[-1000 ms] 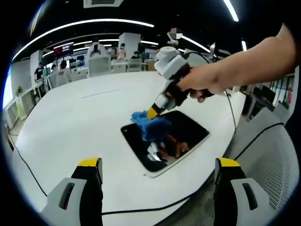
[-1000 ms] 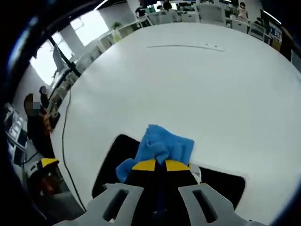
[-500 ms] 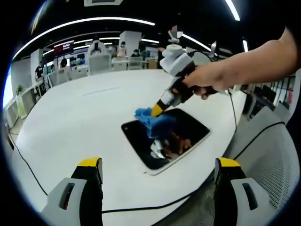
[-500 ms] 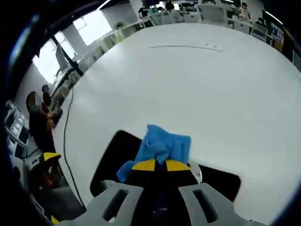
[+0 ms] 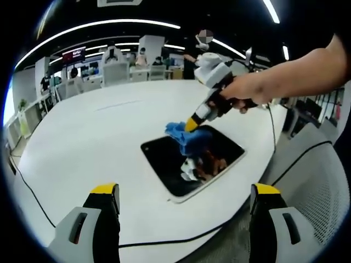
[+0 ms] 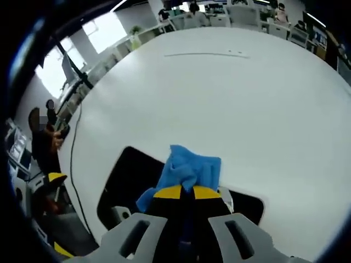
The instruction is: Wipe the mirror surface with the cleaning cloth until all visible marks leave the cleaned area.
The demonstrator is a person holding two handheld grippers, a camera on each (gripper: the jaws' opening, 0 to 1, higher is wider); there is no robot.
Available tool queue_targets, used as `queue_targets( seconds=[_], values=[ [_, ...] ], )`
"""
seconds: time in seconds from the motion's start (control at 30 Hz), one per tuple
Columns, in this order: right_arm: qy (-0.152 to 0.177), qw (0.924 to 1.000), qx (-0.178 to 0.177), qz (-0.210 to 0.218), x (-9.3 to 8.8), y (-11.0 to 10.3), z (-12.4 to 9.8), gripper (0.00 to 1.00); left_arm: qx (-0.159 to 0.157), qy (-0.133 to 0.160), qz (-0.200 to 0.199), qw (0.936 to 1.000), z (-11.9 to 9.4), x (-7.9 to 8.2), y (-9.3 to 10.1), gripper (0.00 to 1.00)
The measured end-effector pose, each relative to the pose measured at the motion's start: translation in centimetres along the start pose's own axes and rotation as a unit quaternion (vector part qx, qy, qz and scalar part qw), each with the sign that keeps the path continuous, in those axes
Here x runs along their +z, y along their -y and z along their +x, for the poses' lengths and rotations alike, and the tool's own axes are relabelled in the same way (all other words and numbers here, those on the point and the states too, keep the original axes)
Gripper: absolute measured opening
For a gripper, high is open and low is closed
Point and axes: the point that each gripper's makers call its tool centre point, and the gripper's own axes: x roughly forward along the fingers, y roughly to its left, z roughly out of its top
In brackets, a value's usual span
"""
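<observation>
- Looking along my left claw (image 5: 184, 208), I saw its two yellow-tipped jaws spread wide with nothing between them, held back from the mirror above the near edge of the white worktop (image 5: 82, 142).
- A thin black cable (image 5: 181, 238) ran across the worktop's near edge, between those jaws.
- The mirror (image 5: 164, 164) lay flat near the worktop's right edge, a dark rounded rectangle with a pale rim, reflecting the claw and hand above it.
- The blue cleaning cloth (image 5: 189, 139) sat bunched on the mirror's far part, towards its upper middle.
- My right claw (image 5: 193, 121) came in from the right in a person's hand (image 5: 244, 93), tilted down, its yellow tips pressed together on the cloth.
- Through the right gripper view, I saw the right claw (image 6: 186, 192) pinching the cleaning cloth (image 6: 189, 170), jaws nearly touching, the cloth puffing out ahead of the tips.
- The mirror (image 6: 123, 178) showed dark on both sides of the claw, on the worktop (image 6: 230, 93).
</observation>
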Motion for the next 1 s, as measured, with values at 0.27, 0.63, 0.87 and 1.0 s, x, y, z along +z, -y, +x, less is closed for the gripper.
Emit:
queue_targets(
  seconds=[0.27, 0.63, 0.87, 1.0],
  values=[
    [-0.007, 0.9999, -0.009, 0.003, -0.2, 1.0, -0.4, 0.0, 0.0, 0.0, 0.001, 1.0, 0.0, 0.0, 0.0, 1.0],
    [0.015, 0.9998, -0.015, 0.006, -0.9, 0.5, -0.5, 0.0, 0.001, 0.0, 0.002, 1.0, 0.0, 0.0, 0.1, 1.0],
    [0.016, 0.9998, -0.011, 0.005, -2.4, -0.6, -1.1, 0.0, -0.001, 0.001, 0.003, 1.0, 0.0, 0.1, 0.1, 1.0],
    [0.024, 0.9993, 0.0, 0.029, -3.3, -1.0, -1.5, 0.0, 0.0, 0.003, 0.002, 1.0, 0.0, 0.1, 0.1, 1.0]
  ],
)
